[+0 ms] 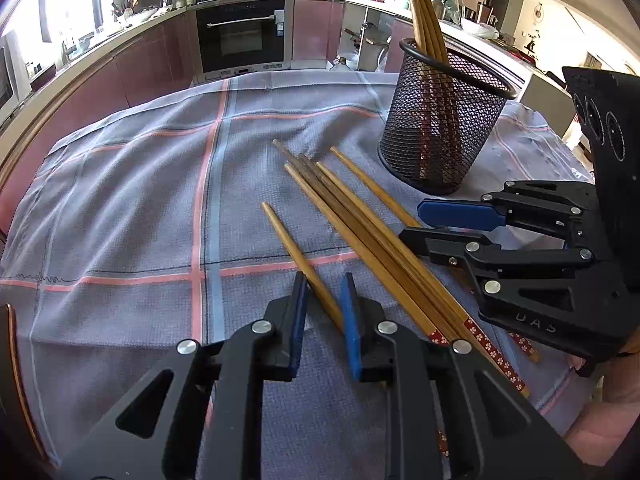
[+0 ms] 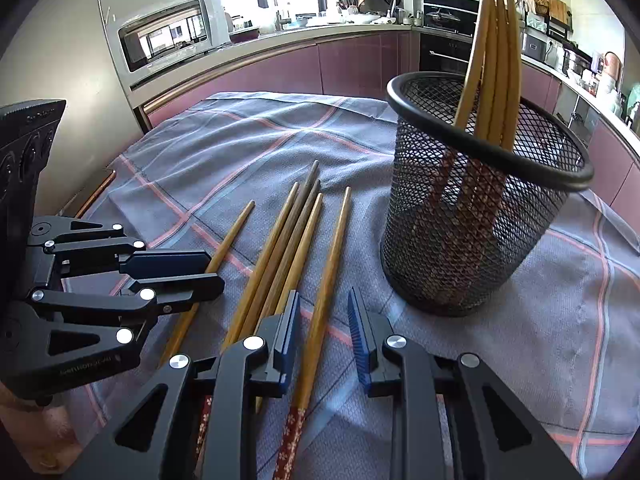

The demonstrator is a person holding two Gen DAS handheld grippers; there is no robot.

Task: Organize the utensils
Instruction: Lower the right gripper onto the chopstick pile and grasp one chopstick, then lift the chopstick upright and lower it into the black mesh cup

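Several wooden chopsticks lie on the checked cloth (image 1: pixel 120 208). A black mesh holder (image 1: pixel 440 120) stands at the back right with several chopsticks upright in it; it also shows in the right wrist view (image 2: pixel 476 216). My left gripper (image 1: pixel 324 300) is open, its blue pads on either side of a lone chopstick (image 1: pixel 296 256), not closed on it. My right gripper (image 2: pixel 324 312) is open around the rightmost chopstick (image 2: pixel 326 280). The bundle of chopsticks (image 1: pixel 360 232) lies between the two grippers.
The table's wooden edge (image 1: pixel 24 152) curves along the left. Kitchen cabinets, an oven (image 1: pixel 240 36) and a microwave (image 2: pixel 168 32) stand beyond the table. The right gripper's body (image 1: pixel 560 264) sits low beside the holder.
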